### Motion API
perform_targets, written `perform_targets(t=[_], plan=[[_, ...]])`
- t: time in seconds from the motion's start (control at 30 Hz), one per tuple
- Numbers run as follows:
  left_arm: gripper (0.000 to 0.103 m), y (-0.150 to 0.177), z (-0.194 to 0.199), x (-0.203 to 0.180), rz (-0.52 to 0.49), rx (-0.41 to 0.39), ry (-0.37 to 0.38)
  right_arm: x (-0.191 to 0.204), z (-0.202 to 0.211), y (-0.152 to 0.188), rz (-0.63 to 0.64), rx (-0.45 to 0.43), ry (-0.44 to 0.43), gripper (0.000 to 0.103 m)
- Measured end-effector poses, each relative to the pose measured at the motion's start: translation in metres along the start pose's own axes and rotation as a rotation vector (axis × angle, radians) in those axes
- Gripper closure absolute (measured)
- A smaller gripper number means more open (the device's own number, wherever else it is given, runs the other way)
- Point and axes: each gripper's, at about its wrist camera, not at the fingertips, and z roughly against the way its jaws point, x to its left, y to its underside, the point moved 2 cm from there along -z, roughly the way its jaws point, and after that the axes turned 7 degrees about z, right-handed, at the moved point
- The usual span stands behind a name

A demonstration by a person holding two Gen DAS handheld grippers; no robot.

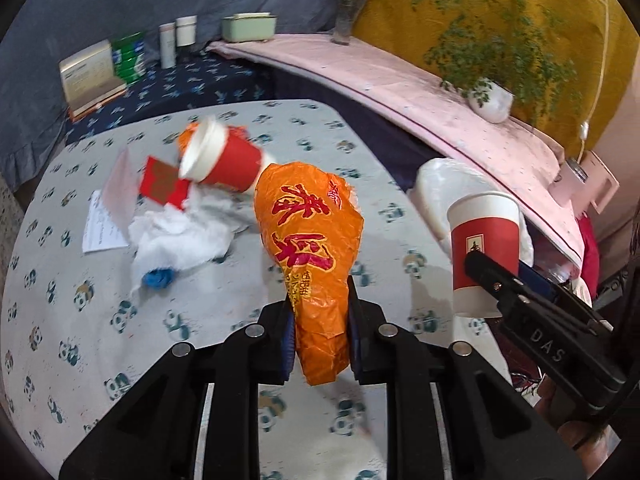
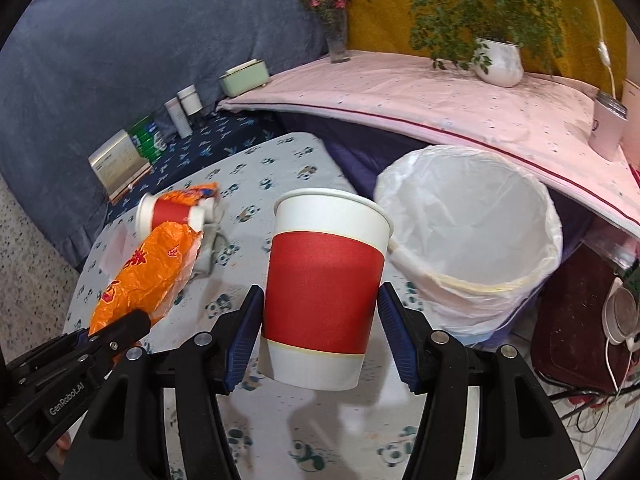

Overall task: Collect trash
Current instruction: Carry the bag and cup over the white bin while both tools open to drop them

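My left gripper [image 1: 318, 300] is shut on a crumpled orange plastic bag [image 1: 308, 240], held up off the panda-print table [image 1: 80, 320]. That bag [image 2: 148, 272] and the left gripper [image 2: 116, 332] also show at the left of the right wrist view. My right gripper [image 2: 320, 312] is shut on an upright red-and-white paper cup [image 2: 324, 284], seen too at the right of the left wrist view [image 1: 484, 248]. A bin with a white liner [image 2: 480, 216] stands just beyond the table's right edge. On the table lie another red cup [image 1: 220, 160] on its side, white tissue [image 1: 180, 240], a red envelope [image 1: 164, 184] and a paper sheet [image 1: 100, 224].
A pink-covered ledge [image 2: 400, 92] runs behind the bin, bearing a potted plant [image 2: 500, 60], a flower vase [image 2: 336, 40] and a pink mug [image 2: 608, 128]. Bottles [image 1: 176, 38], a green box [image 1: 248, 26] and books [image 1: 92, 76] sit at the far left. Cables [image 2: 592, 400] lie on the floor at right.
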Motion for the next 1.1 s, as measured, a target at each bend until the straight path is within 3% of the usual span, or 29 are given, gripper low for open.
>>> perform_targets(t=[0.5,0.83,0.87,0.9,0.97,1.1], plan=[[0.083,-0.011,-0.047,-0.126,-0.179,0.049,0.183,-0.115,0.016,-0.002,-0.176,-0.056,0.146,0.046],[0.080,-0.026,-0.103,-0.178,-0.233,0.116,0.256,-0.169,0.014,-0.007,-0.258,-0.070,0.225,0.046],[0.078,-0.028,-0.107,-0.180,-0.233,0.111,0.253,-0.172,0.012,-0.007,-0.263,-0.070,0.229,0.046],[0.063,-0.030,-0.111,-0.182,-0.233,0.109,0.255,-0.174,0.012,-0.008,-0.267,-0.070,0.230,0.046],[0.042,-0.034,-0.119,-0.183,-0.214,0.113,0.260,-0.178,0.007,-0.009,-0.273,-0.067,0.232,0.046],[0.032,-0.042,-0.123,-0.180,-0.197,0.077,0.218,-0.180,0.000,-0.013,-0.270,-0.063,0.233,0.046]])
